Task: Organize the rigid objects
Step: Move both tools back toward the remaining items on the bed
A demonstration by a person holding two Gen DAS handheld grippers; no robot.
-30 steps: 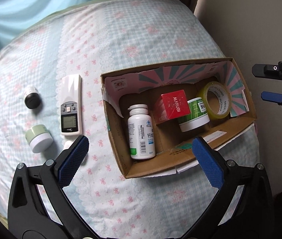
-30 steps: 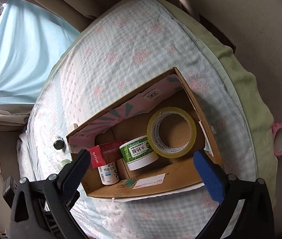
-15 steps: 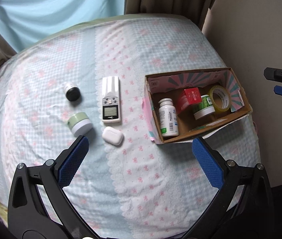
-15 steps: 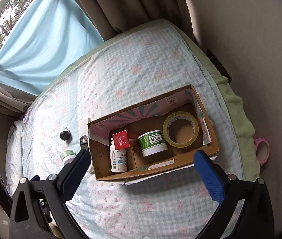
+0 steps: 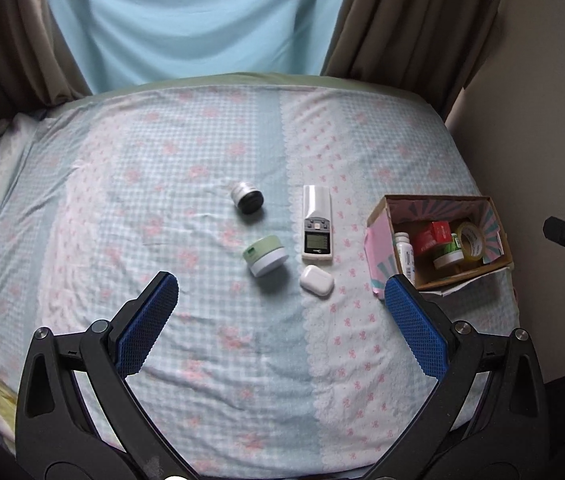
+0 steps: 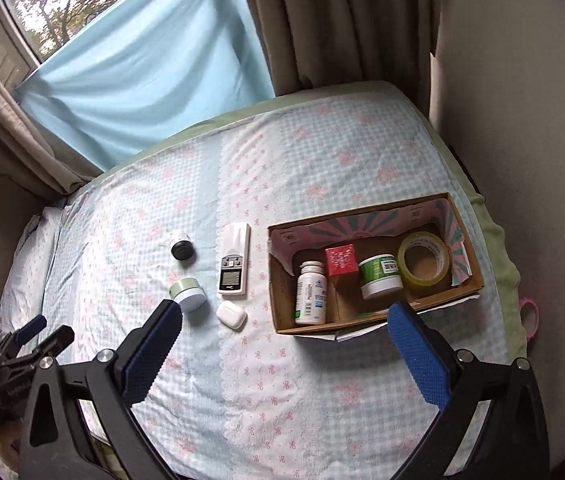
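A cardboard box (image 6: 278, 312) sits on the bed at the right; it also shows in the left wrist view (image 5: 378, 232). It holds a white pill bottle (image 6: 311, 294), a red box (image 6: 340, 260), a green jar (image 6: 380, 276) and a yellow tape roll (image 6: 423, 261). On the sheet to its left lie a white remote (image 5: 316, 222), a white earbud case (image 5: 316, 281), a pale green jar (image 5: 265, 255) and a small black-capped jar (image 5: 247, 198). My left gripper (image 5: 280, 320) and right gripper (image 6: 284, 344) are open, empty, high above the bed.
The bed (image 5: 162, 184) has a checked blue and pink sheet. Curtains (image 6: 322, 20) and a window stand behind it, a wall to the right. A pink tape roll (image 6: 528, 316) lies past the bed's right edge.
Both grippers have pulled back and up from the box. The view widened from the box alone to the whole bed and curtains. The objects have not moved.
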